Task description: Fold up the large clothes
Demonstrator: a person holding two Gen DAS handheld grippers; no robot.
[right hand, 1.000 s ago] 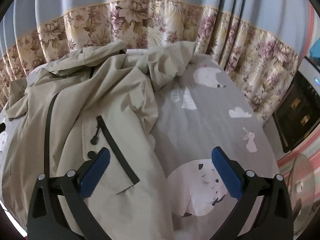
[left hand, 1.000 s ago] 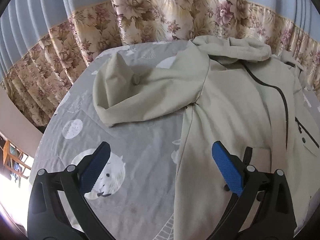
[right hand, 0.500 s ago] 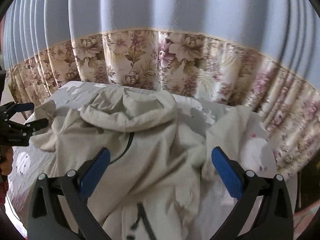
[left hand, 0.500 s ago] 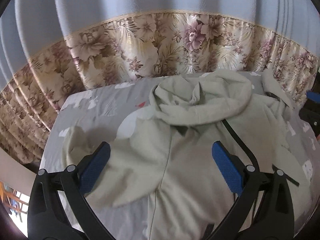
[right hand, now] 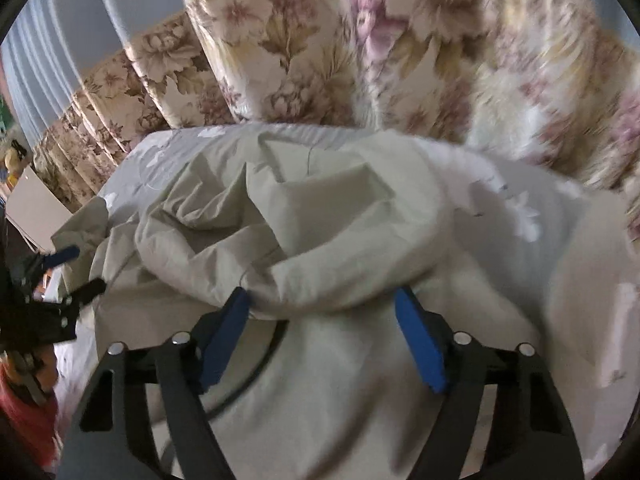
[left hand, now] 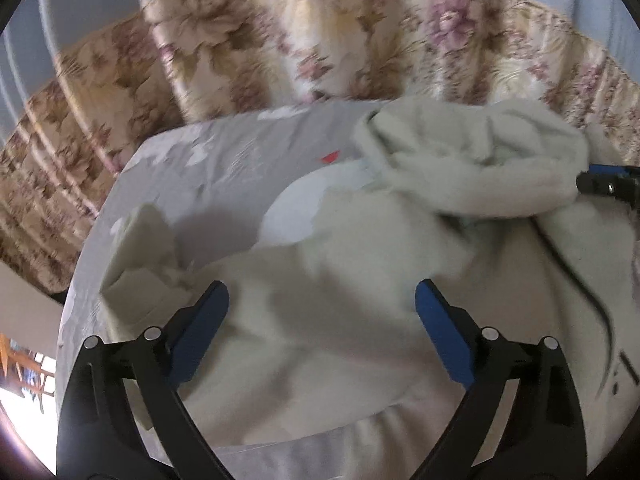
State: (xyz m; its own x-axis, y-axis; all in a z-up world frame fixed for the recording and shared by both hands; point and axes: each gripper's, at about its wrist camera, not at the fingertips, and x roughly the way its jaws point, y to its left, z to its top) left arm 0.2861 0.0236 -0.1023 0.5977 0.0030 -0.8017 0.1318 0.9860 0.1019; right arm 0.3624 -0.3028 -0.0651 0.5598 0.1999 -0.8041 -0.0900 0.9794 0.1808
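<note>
**Spotter:** Where's the jacket now, and where are your tongs?

**Operator:** The beige jacket lies spread front-up on the grey printed bedsheet, its hood bunched at the far end near the floral curtain. A second ago I was looking at the hem and pocket area; both views have since swung up the garment to the collar end. My left gripper sits over the shoulder, where the left sleeve trails off crumpled toward the bed's edge. My right gripper is at the base of the hood.

**Spotter:** Open or clamped?

**Operator:** The left one has narrowed only a touch and stands wide apart — cloth lies below the gap, but the blue pads aren't pressing anything. The right jaws have just been closing, and the hood's lower rim sits between them. The left-hand pad looks to be touching the fabric; the other seems just clear of it, so I'd call it not yet clamped.

**Spotter:** What does that mean for the fold?

**Operator:** Nothing is folded yet, I reckon. This looks like the reach for the top end — hood first, probably to tuck it down onto the back. The risk I see is pinching only one layer of that bunched hood, so it'd drag rather than fold.
</note>
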